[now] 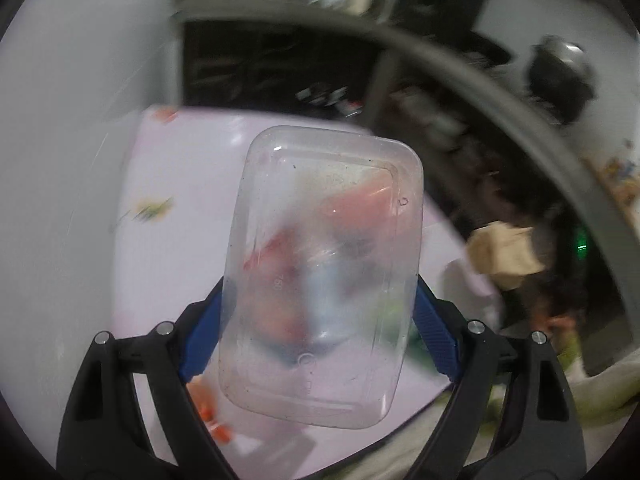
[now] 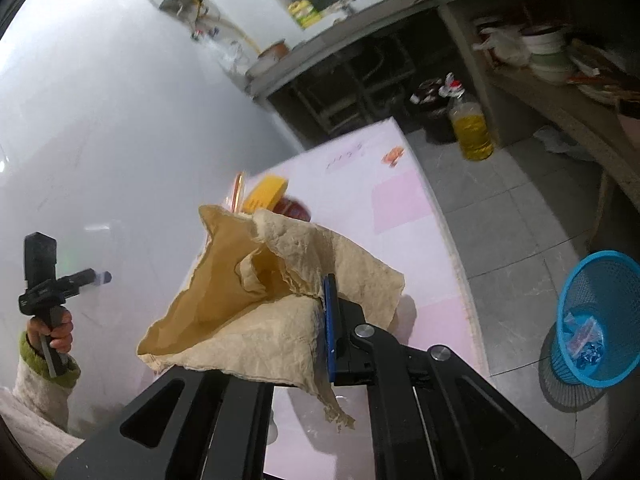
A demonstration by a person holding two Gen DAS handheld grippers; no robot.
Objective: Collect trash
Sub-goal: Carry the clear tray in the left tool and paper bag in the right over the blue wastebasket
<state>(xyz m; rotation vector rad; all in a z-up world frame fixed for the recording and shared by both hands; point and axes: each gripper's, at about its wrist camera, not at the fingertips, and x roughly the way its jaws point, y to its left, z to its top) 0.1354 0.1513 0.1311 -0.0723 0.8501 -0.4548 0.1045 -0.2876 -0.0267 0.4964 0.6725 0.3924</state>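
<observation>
Glossy pink table [image 2: 404, 196]; crumpled brown paper [image 2: 276, 304] (seemingly greasy), clear ribbed rectangular tub [image 1: 320, 276].

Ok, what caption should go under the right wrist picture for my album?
Right gripper clamps a crumpled brown paper above the pink table, blue trash basket nearby.

You hold a clear, glossy plastic tub [image 1: 320, 276], lightly scuffed, and a crumpled, matt brown paper [image 2: 256, 304], rough and creased. At the right edge of the frame stands a blue plastic mesh basket [image 2: 600, 280]; the pink worktop [image 2: 400, 200] looks smooth.
</observation>
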